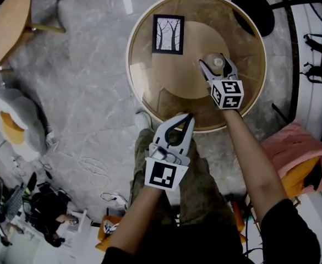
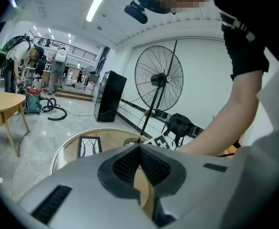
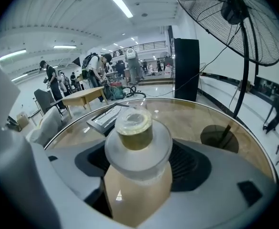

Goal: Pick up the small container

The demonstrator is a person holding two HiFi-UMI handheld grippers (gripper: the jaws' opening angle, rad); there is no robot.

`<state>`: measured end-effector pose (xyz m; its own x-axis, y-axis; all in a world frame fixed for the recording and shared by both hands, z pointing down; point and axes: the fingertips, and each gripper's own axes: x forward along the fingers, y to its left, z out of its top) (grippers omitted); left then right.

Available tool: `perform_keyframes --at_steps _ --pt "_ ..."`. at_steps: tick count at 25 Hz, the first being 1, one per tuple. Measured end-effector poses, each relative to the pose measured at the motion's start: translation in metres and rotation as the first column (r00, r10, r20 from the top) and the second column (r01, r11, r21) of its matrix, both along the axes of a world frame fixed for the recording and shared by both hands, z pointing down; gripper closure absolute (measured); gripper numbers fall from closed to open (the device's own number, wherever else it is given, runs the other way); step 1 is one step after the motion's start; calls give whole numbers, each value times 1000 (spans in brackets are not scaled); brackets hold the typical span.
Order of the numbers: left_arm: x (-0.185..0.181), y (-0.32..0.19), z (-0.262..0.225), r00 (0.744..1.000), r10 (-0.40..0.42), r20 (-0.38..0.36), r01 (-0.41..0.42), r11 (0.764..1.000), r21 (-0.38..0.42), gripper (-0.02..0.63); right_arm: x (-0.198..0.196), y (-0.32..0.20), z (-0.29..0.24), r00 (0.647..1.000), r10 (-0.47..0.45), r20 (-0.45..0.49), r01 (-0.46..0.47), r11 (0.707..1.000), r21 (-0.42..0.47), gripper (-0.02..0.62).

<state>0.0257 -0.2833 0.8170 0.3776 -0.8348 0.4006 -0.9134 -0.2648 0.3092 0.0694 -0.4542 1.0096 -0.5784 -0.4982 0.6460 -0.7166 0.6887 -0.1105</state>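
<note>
**Inspector:** Largest item first.

**Recorder:** Round glass-topped table [image 1: 174, 78], upper centre of the head view. A standing fan [image 3: 234, 18] is behind it, at the upper right of the right gripper view.

**Inspector:** What is on the table?

**Recorder:** A framed picture [image 1: 168, 34] lies flat toward the upper left of the top. The small container [image 1: 218, 62] is toward the right side of the top.

**Inspector:** Grippers?

**Recorder:** The left gripper [image 1: 189, 116] is at the lower rim of the table. Its fingers are closed tip to tip with nothing between them. The right gripper [image 1: 212, 60] reaches over the table. Its fingers are set against both sides of the small container, gripping it.

**Inspector:** Condition of the container?

**Recorder:** Upright, with a pale body, a wide frosted collar and a yellowish cap. I cannot tell whether it is lifted clear of the glass.
</note>
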Motion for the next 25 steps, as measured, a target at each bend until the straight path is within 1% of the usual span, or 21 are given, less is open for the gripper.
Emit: perform_keyframes --at_steps 4,9,16,21,23,25 --pt "-8 0 8 999 -36 -27 36 999 -9 600 -2 -3 2 1000 -5 -14 5 1000 2 235" --pt "-16 4 7 998 -54 -28 54 998 -15 600 -1 -1 1 1000 -8 -8 8 1000 -3 239" --pt "-25 8 5 996 -82 -34 81 996 -19 600 3 9 -5 1000 17 16 -16 1000 -9 241" --pt "-27 7 3 995 -91 -43 90 996 -23 600 6 15 -28 998 28 54 -28 1000 -1 242" --pt "-29 7 -1 995 -87 -48 86 996 -28 600 7 16 -46 998 30 58 -30 1000 3 242" --pt "-35 4 -12 996 -82 -48 81 997 -16 600 6 19 -69 997 33 64 -34 999 7 242"
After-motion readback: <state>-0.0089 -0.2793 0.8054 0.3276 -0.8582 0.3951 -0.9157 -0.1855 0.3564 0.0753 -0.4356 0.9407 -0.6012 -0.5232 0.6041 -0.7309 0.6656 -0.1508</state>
